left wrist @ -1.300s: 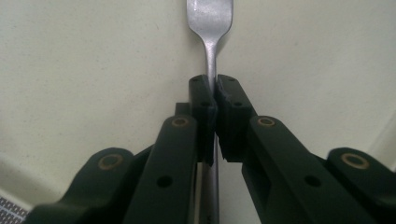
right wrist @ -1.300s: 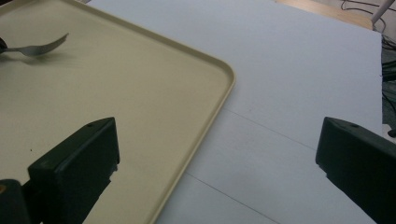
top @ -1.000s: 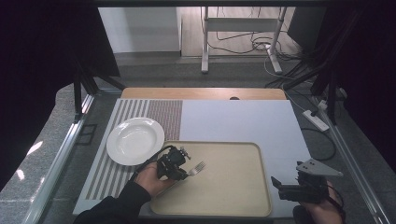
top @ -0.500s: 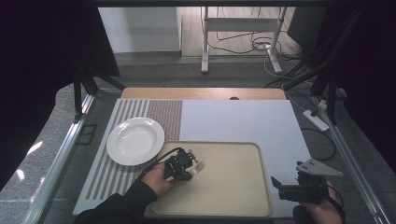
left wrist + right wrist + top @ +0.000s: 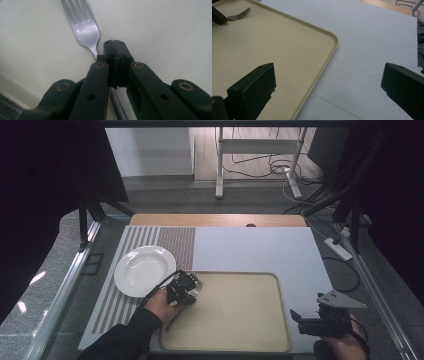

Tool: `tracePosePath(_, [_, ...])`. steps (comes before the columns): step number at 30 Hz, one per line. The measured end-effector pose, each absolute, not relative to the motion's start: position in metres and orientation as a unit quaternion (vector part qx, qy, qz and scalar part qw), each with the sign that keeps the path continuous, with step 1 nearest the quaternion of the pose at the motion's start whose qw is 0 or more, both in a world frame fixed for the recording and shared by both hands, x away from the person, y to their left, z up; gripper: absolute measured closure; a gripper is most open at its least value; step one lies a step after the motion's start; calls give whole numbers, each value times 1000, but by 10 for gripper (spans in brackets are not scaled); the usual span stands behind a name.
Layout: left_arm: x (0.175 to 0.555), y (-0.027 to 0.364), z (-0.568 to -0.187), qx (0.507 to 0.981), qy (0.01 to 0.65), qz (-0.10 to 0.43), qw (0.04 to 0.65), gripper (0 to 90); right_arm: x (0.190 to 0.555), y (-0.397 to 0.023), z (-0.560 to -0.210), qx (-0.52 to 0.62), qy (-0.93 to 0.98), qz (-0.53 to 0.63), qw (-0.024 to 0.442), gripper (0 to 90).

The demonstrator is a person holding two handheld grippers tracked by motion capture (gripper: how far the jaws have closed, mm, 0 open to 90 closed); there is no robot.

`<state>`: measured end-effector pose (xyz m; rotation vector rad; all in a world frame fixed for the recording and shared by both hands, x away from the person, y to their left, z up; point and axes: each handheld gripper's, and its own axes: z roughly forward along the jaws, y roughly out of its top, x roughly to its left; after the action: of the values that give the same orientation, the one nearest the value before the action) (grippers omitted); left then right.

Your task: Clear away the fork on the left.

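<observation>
A metal fork point(image 5: 85, 25) lies low over the beige tray point(image 5: 240, 320), tines pointing away from my left gripper point(image 5: 115, 44). That gripper is shut on the fork's neck, and the handle runs back under its jaws. In the high view the left gripper point(image 5: 184, 288) is at the tray's near-left corner, next to the white plate point(image 5: 145, 270). My right gripper point(image 5: 301, 322) hovers open by the tray's right edge with nothing between its fingers. In the right gripper view its jaws point(image 5: 328, 72) straddle the tray's rim point(image 5: 329, 55), with the fork point(image 5: 238, 14) far off at top left.
The plate sits on a striped placemat point(image 5: 175, 242). A pale grey mat point(image 5: 255, 250) covers the table beyond and right of the tray. A power strip point(image 5: 339, 248) and cables lie on the floor to the right.
My left gripper has pulled the fork back to the left and slightly away, toward the plate. The right gripper has not moved.
</observation>
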<state>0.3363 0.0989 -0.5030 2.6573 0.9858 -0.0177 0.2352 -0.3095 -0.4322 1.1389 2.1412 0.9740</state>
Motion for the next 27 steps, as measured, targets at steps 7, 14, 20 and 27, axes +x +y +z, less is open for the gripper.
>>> tracePosePath(7, [344,114,-504,916,370,-13,155,886,235,-309,-432,421,791,360,261,2])
tracePosePath(14, [350,127,-505,907,389,-21,159,886,235,-309,-432,420,791,360,260,2])
tracePosePath(20, [353,135,-505,903,400,-19,158,885,235,-309,-432,420,791,360,260,2])
tracePosePath(27, [354,140,-505,899,406,-19,161,883,235,-309,-432,420,792,359,259,3])
